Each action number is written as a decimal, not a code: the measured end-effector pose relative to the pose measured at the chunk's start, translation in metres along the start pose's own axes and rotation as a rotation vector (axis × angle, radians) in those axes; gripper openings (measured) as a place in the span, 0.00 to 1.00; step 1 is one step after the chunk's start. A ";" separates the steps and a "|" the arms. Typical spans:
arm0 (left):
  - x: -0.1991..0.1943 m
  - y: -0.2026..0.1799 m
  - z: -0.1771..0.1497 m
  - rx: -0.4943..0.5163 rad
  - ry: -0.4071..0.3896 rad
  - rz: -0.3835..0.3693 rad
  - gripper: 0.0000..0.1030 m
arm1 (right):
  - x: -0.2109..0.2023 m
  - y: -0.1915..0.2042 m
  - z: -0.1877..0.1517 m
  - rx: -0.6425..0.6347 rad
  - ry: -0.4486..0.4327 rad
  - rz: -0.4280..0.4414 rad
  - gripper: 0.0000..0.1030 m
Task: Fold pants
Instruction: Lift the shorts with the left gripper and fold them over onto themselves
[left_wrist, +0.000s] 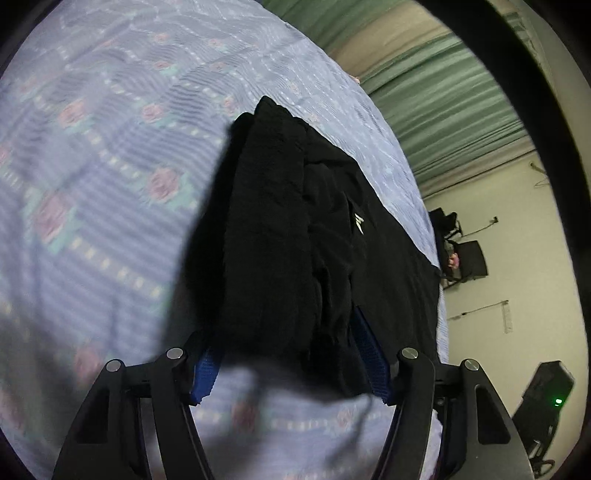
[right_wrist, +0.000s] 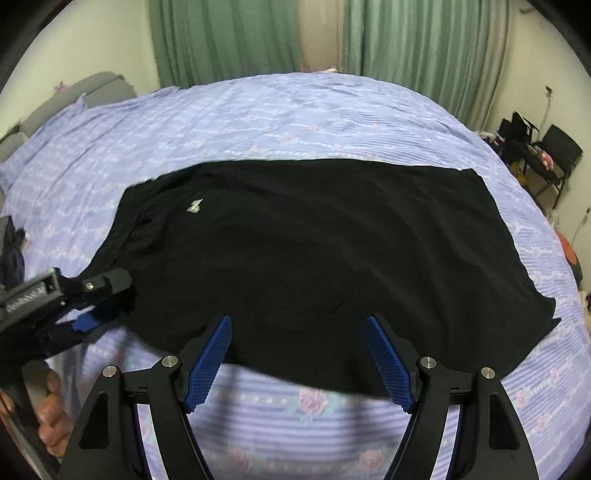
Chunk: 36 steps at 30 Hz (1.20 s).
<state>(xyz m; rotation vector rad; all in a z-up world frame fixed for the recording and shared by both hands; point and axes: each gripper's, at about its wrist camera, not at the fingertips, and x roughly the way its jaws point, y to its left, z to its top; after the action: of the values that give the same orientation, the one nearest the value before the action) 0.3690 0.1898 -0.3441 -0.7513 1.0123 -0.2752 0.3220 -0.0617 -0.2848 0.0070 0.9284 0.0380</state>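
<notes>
Your black pants (right_wrist: 314, 251) lie spread flat across the bed (right_wrist: 280, 110), on a lilac bedspread with pink roses, the long side running left to right in the right wrist view. A small pale logo (right_wrist: 194, 206) sits near the left end of the cloth, and the right end reaches toward the bed's far right edge.

Your right gripper (right_wrist: 299, 354) hangs over the near edge of the pants with its blue-padded fingers (right_wrist: 208, 365) spread wide; the cloth lies between and beyond them, and nothing is caught in them.

Your left gripper (left_wrist: 291, 363) is at the left end of the pants, where the cloth bunches up into thick folds. Its fingers stand well apart, with a mass of black fabric filling the space between the blue pads (left_wrist: 371, 354) (the cloth hides the tips, so you cannot tell whether they press on it). The same gripper shows at the lower left of the right wrist view, its tip at the pants' corner.

Green curtains (right_wrist: 229, 37) hang behind the bed, and a dark chair (right_wrist: 557, 155) stands by the wall to the right
</notes>
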 end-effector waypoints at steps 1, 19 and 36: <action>0.005 -0.002 0.004 0.002 -0.006 0.008 0.62 | 0.003 -0.003 0.003 0.019 -0.001 -0.001 0.73; 0.017 0.004 0.017 -0.095 -0.118 0.067 0.33 | 0.025 -0.056 0.029 0.167 -0.046 -0.001 0.73; 0.031 -0.298 -0.048 0.672 -0.255 0.390 0.27 | -0.041 -0.197 0.031 0.130 -0.079 -0.016 0.73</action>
<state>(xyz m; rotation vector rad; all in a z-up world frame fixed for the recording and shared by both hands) 0.3825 -0.0626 -0.1770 0.0274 0.7340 -0.1580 0.3277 -0.2594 -0.2379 0.1207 0.8502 -0.0369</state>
